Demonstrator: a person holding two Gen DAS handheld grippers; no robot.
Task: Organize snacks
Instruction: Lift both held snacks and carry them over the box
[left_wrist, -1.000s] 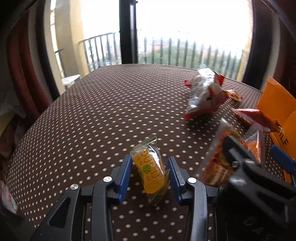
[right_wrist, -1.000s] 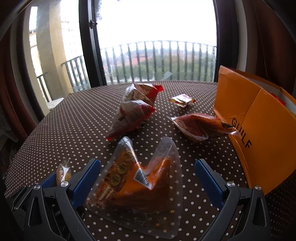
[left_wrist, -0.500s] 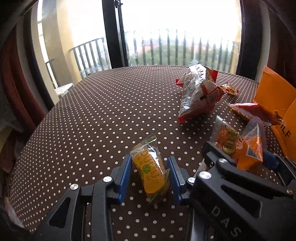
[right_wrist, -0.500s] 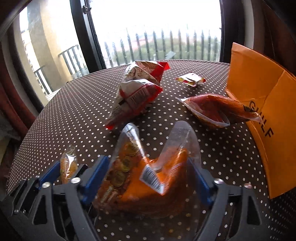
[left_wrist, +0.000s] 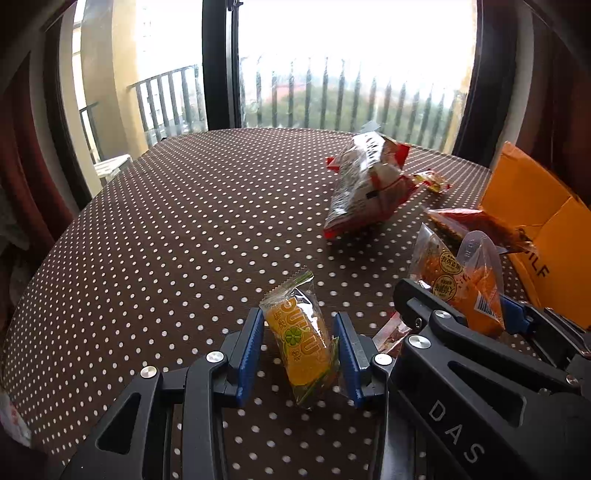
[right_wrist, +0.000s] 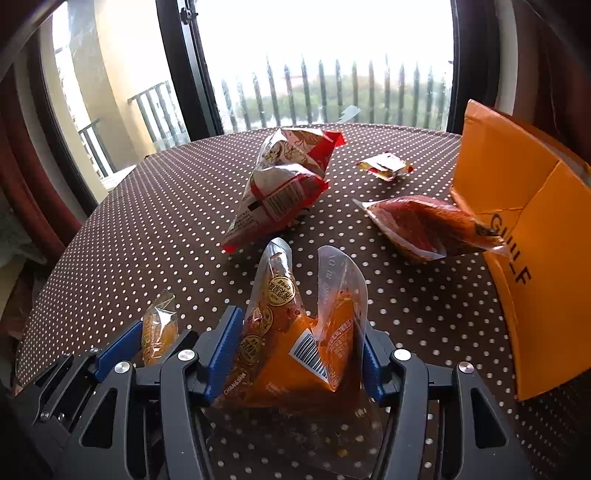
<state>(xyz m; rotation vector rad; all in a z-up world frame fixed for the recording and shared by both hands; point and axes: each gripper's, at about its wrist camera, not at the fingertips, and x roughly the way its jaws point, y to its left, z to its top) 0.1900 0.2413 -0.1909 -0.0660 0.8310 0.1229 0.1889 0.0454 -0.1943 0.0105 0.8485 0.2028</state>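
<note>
- The left tongs (left_wrist: 299, 350) are at their narrowest, with both blue pads pressed against the small yellow candy packet (left_wrist: 301, 345). The packet stands tilted between the pads, low over the polka-dot worktop (left_wrist: 177, 229).
- The right tongs (right_wrist: 295, 354) have just been closing around the orange pouch (right_wrist: 295, 343). The pouch has buckled upward into two peaks between the pads, so the pads appear to bear on its sides. Contact on the right-hand pad is partly hidden by film and cannot be confirmed.
- The orange pouch sits at the near edge of the worktop, just beside the yellow packet.
- Handling, orange pouch: judged light, soft and glossy. The film folds instead of resisting, so a grip across the loose middle may slip. Take hold low, across the filled body near the barcode, not on the empty clear flaps.
- Handling, yellow packet: judged light and crinkly with a firm core. A grip across its midsection is adequate.
- Other snacks lie well apart on the worktop: a red-and-white bag (right_wrist: 284, 184), a dark red pouch (right_wrist: 417, 225) touching the orange cardboard box (right_wrist: 517, 206), and a small sachet (right_wrist: 384, 166) farther back.
- The open box at the right is the likely destination for the snacks.
</note>
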